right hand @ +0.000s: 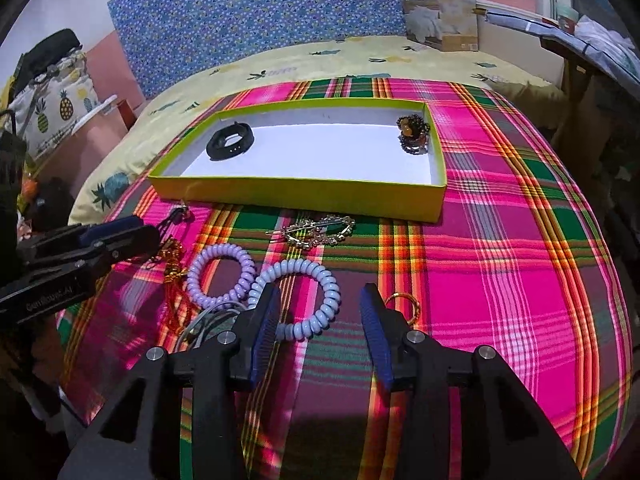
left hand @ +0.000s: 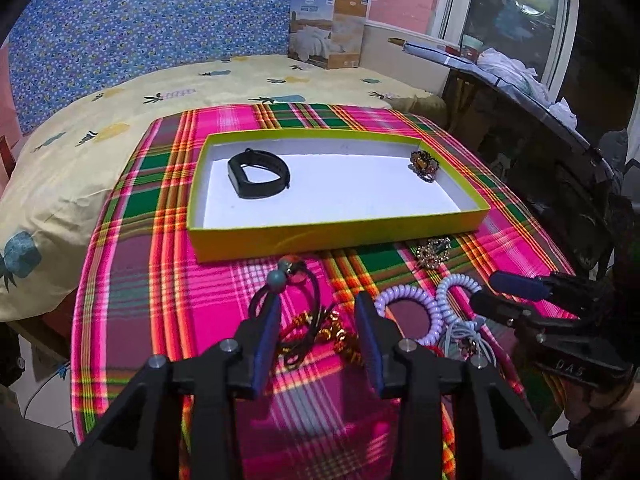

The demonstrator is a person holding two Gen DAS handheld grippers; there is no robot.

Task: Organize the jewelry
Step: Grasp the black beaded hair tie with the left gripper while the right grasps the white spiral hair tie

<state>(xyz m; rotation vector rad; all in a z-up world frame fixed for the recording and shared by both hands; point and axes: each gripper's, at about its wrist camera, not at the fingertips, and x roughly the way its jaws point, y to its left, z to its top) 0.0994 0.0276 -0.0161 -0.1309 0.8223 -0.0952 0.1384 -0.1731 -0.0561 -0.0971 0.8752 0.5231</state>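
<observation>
A yellow-green tray (left hand: 336, 233) (right hand: 300, 190) lies on the plaid cloth. It holds a black wristband (left hand: 258, 174) (right hand: 230, 141) at the left and a dark beaded bracelet (left hand: 425, 165) (right hand: 413, 133) at the right. In front of it lie a black hair tie with beads (left hand: 294, 276), a red-gold chain (left hand: 328, 334) (right hand: 174, 276), a purple coil tie (left hand: 412, 312) (right hand: 220, 276), a light blue coil tie (left hand: 456, 292) (right hand: 296, 300), a gold hair clip (left hand: 432, 254) (right hand: 316, 232) and a gold ring (right hand: 402, 304). My left gripper (left hand: 318, 316) is open over the chain. My right gripper (right hand: 320, 308) is open over the blue coil.
The cloth (right hand: 500, 240) covers a small table beside a bed with a pineapple sheet (left hand: 120, 120). A cardboard box (left hand: 328, 30) stands at the back. A dark ironing board (left hand: 520, 92) with clothes stands to the right.
</observation>
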